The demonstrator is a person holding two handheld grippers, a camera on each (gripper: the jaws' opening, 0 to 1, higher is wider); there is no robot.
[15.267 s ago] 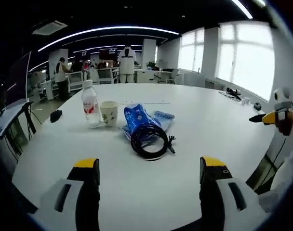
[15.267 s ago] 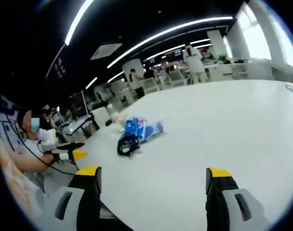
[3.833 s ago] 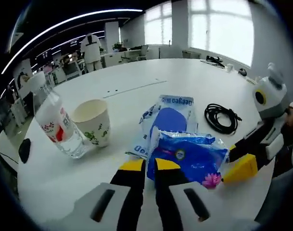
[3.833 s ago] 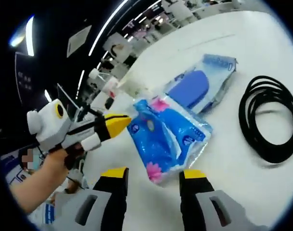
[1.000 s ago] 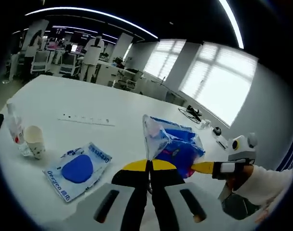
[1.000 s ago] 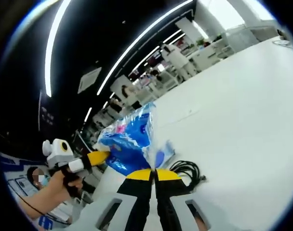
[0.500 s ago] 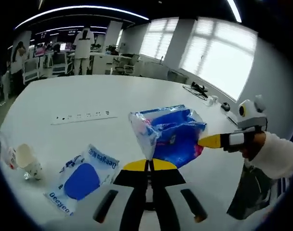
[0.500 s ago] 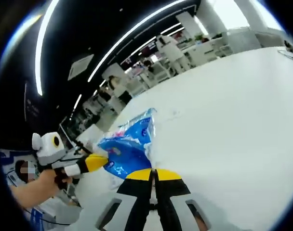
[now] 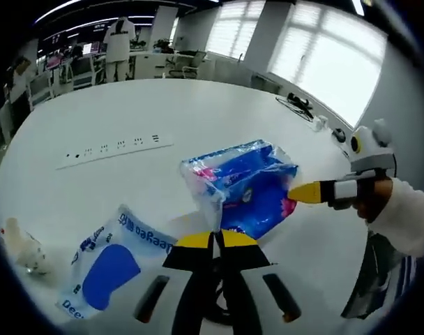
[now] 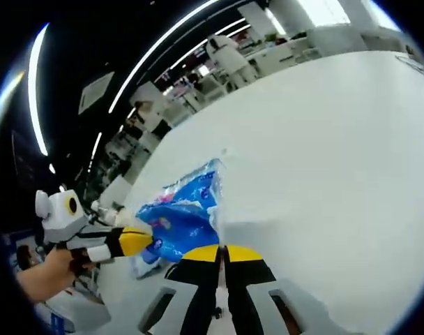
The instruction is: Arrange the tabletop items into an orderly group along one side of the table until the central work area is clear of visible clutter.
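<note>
The blue tissue pack hung above the tabletop, lower than half a second earlier, both grippers clenched on it: the left gripper below, the right gripper beside. Near it lay the flat blue pouch. It seemed on its way down to be placed.

Far tabletop open; flat blue pouch, socket strip obstruct near left.
</note>
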